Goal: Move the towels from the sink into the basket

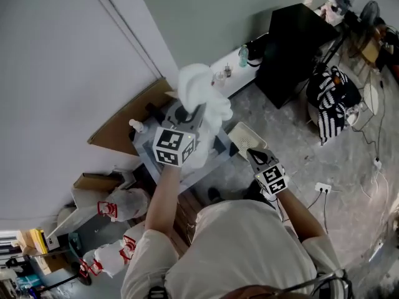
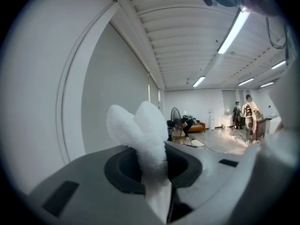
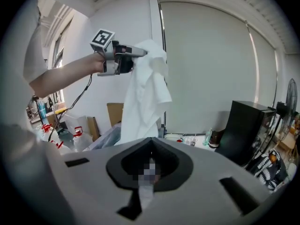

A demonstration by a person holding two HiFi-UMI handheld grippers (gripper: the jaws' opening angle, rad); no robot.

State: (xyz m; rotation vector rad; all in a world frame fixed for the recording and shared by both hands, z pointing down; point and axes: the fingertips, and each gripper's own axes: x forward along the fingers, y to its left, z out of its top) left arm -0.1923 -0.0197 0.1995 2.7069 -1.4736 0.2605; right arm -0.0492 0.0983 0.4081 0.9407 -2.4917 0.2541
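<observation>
A grey wall and a concrete floor are seen behind the work. In the left gripper (image 1: 193, 114), closed almost fully, one white towel (image 1: 202, 92) is clamped and held high above the one sink (image 1: 142, 157), with its cloth hanging down. The right gripper (image 1: 254, 156) is held lower, jaws together with nothing seen between them, just beside the one pale basket (image 1: 239, 134).
</observation>
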